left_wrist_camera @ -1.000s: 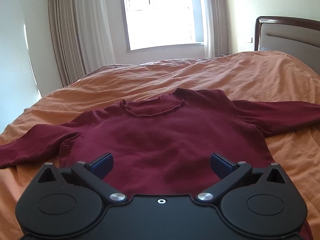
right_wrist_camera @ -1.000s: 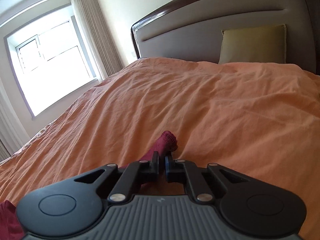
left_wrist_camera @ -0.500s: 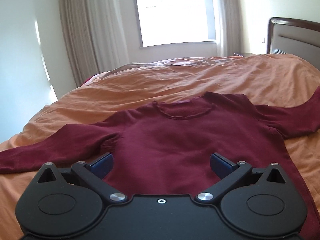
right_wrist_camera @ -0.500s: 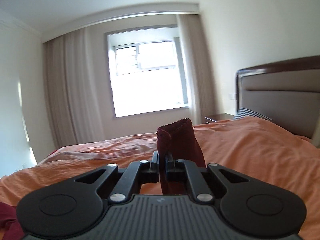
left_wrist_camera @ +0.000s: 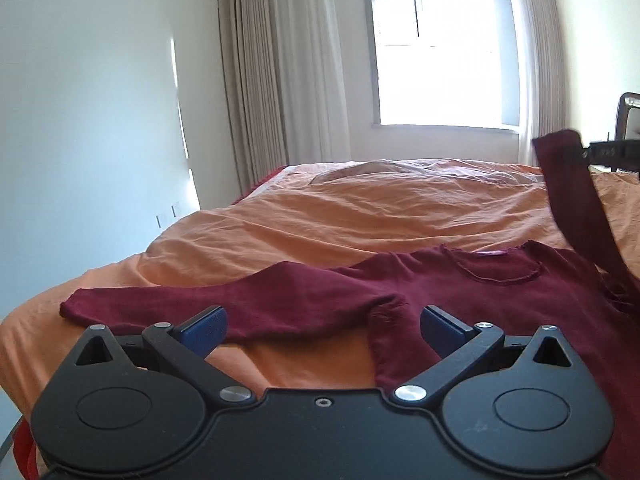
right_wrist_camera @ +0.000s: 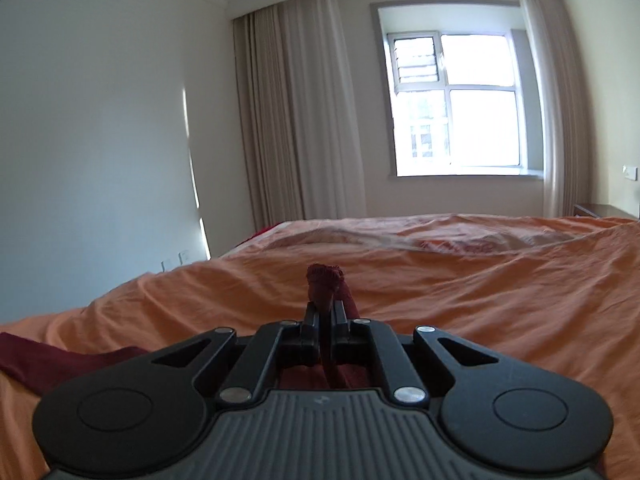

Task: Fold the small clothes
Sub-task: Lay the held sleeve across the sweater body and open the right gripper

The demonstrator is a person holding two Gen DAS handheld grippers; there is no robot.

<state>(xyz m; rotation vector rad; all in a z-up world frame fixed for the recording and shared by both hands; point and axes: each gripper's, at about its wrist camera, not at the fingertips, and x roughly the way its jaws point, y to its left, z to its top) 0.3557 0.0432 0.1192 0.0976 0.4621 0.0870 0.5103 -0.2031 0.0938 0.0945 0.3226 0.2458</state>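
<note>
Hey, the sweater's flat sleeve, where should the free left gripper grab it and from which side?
Grip the cuff end of the flat sleeve, coming in low from its open tip. It lies outstretched on the orange duvet, so the tip edge is probably easiest to pinch. The left gripper is open.

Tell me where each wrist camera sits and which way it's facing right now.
Left wrist: on the open left gripper, low over the sweater, facing the window.
Right wrist: on the right gripper, shut on the raised sleeve, facing the same window.
Shared: bed, sweater, window, curtains; the left view catches the right gripper holding the sleeve.
</note>
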